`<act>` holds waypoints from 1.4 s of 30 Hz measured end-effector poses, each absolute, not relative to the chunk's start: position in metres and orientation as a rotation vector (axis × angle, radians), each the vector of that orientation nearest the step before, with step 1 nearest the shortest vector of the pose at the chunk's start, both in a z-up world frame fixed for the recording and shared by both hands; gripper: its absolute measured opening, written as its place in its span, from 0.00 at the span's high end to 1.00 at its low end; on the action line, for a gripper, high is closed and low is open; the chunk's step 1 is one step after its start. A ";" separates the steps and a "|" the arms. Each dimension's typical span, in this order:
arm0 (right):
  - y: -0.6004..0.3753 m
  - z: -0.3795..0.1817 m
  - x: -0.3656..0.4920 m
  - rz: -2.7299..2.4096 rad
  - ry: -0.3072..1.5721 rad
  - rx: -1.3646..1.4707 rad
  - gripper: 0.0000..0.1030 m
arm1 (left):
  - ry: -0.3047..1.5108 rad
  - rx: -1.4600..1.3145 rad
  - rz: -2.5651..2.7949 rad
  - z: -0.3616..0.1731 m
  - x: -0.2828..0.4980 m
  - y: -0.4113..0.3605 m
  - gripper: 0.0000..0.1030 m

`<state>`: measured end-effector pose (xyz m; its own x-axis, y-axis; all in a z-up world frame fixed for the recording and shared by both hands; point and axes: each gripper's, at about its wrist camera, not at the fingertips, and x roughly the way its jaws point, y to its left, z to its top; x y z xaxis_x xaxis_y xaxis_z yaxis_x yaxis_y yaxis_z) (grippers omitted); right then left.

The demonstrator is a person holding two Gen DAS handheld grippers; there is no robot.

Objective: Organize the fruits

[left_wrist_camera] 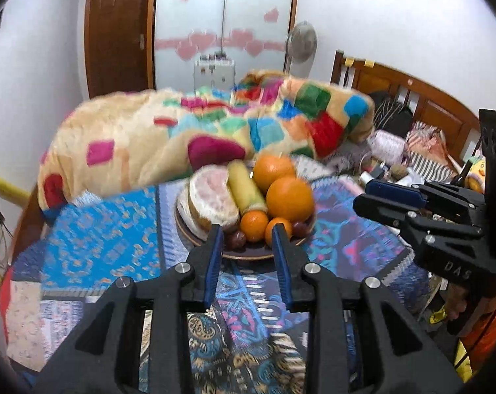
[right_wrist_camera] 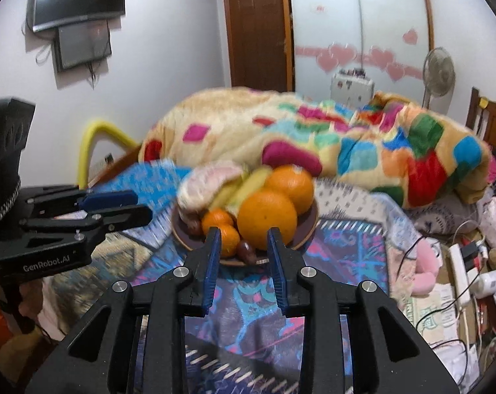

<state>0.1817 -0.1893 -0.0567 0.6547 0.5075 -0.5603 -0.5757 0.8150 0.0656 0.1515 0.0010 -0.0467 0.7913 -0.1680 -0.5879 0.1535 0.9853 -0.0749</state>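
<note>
Plate heaped with fruit sits mid-bed on the patterned cover; both claws, left and right, slightly parted and empty; big oranges firm, heavy, slick: grip across middle; banana soft, bruises

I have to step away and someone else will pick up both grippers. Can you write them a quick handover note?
Left hand-held gripper: open, empty, short of the plate.
Right hand-held gripper: open, empty, also just short of the plate.
Plate sits on the patterned bedspread and holds two big oranges, two small ones, a banana, peeled pomelo and small dark fruits.
Done: all visible fruit is on the plate.
Left: nothing obvious; check the bed for strays.
</note>
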 end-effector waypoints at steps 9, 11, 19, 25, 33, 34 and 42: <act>-0.210 0.018 0.102 0.603 0.352 -0.045 0.74 | 0.383 -0.010 -0.159 0.026 0.059 -0.006 0.64; -0.212 0.027 0.086 0.603 0.311 -0.030 0.73 | 0.331 -0.009 -0.142 0.037 0.041 -0.008 0.54; -0.218 0.045 0.041 0.561 0.185 0.002 0.44 | 0.207 0.013 -0.086 0.054 -0.008 -0.012 0.37; -0.219 0.046 0.025 0.534 0.143 0.000 0.30 | 0.177 0.012 -0.068 0.055 -0.021 -0.013 0.21; -0.224 0.044 0.018 0.498 0.123 0.004 0.13 | 0.158 -0.004 -0.060 0.055 -0.032 -0.014 0.11; -0.225 0.044 0.017 0.493 0.121 0.003 0.11 | 0.156 -0.004 -0.058 0.055 -0.033 -0.015 0.09; -0.226 0.040 0.008 0.469 0.106 0.003 0.00 | 0.143 -0.005 -0.046 0.053 -0.037 -0.015 0.01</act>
<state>0.0085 -0.2258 0.0399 0.8867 0.4512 -0.1010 -0.4509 0.8921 0.0276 -0.0367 -0.0154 0.0530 0.9887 -0.0462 -0.1423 0.0454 0.9989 -0.0083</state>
